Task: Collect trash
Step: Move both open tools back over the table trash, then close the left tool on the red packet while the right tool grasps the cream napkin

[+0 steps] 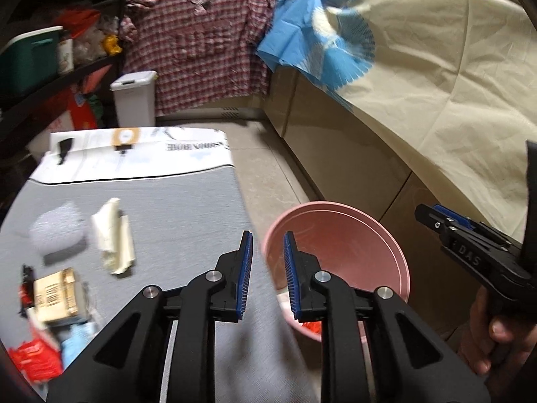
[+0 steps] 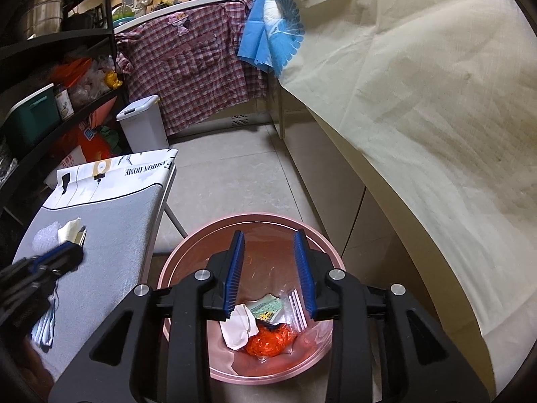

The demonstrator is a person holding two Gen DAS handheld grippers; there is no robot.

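Observation:
A pink bin (image 2: 188, 245) stands on the floor beside the grey table (image 2: 114, 255). Inside lie a white crumpled paper (image 2: 240, 330), an orange wrapper (image 2: 272, 339), a green packet (image 2: 266, 309) and a clear bag (image 2: 295, 309). My right gripper (image 2: 271, 275) is open and empty above the bin. My left gripper (image 1: 267, 275) is open and empty over the table's right edge, next to the bin (image 1: 339, 231). On the table (image 1: 167, 208) lie a cream folded paper (image 1: 112, 235), a bubble-wrap ball (image 1: 55, 230), a brown carton (image 1: 55, 294), a red wrapper (image 1: 33, 359) and light blue cloth (image 1: 75, 341).
A white lidded bin (image 1: 134, 97) stands at the back by a plaid shirt (image 1: 201, 43). A cream cloth (image 2: 419, 100) drapes over the counter on the right. Dark shelves (image 2: 50, 67) with boxes run along the left. Tiled floor (image 2: 228, 174) lies between table and counter.

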